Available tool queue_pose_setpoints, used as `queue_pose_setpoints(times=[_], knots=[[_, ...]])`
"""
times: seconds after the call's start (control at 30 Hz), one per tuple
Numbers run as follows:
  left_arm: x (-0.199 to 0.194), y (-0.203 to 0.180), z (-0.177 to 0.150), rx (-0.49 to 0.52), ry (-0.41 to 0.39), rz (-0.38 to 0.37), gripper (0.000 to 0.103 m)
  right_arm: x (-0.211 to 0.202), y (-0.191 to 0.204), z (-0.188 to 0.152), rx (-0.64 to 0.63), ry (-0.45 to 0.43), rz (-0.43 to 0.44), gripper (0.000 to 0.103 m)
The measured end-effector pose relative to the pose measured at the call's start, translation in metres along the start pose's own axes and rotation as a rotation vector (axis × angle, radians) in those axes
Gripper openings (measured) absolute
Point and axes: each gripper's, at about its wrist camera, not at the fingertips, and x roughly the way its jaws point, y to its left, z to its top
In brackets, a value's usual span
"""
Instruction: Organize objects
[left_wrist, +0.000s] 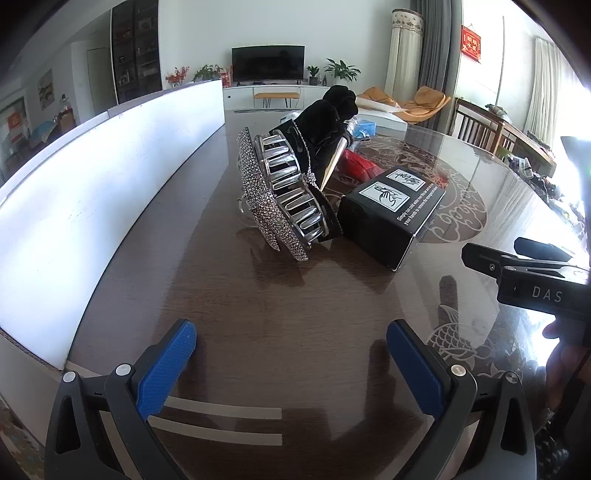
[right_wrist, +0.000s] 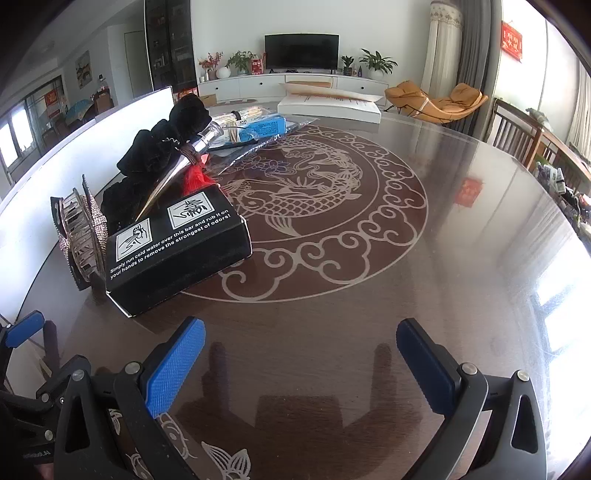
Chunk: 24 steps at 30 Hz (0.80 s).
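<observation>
Counter (right_wrist: 461, 258) of dark glossy wood carries a black box (right_wrist: 177, 247), a rhinestone hair claw (left_wrist: 273, 195) touching it, black velvet scrunchies (left_wrist: 328, 122) behind. Both grippers, left (left_wrist: 291, 354) and right (right_wrist: 301, 354), hover with fingers spread, empty.

Red item (left_wrist: 360, 167) mostly hidden behind black box (left_wrist: 391, 218)
</observation>
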Motion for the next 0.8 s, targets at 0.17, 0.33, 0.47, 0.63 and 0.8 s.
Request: queue_pose_setpoints(times=[0.17, 0.33, 0.47, 0.63, 0.8], knots=[[0.0029, -0.0045, 0.0014, 0.025, 0.019, 0.024, 0.103, -0.0003, -0.0013, 0.0, 0.005, -0.009, 0.008, 0.103], [0.003, -0.0048, 0.0015, 0.03, 0.019, 0.014, 0.103, -0.0028, -0.0024, -0.0007, 0.01, -0.02, 0.019, 0.103], [0.0021, -0.0051, 0.0009, 0.036, 0.018, 0.011, 0.103, -0.0031, -0.0024, -0.0005, 0.01, -0.021, 0.026, 0.103], [0.0019, -0.0053, 0.0007, 0.032, 0.017, 0.014, 0.103, -0.0044, -0.0038, -0.0015, 0.017, -0.028, 0.027, 0.103], [0.001, -0.0043, 0.0005, 0.027, 0.014, 0.01, 0.103, -0.0026, -0.0023, -0.001, 0.012, -0.016, 0.025, 0.103]])
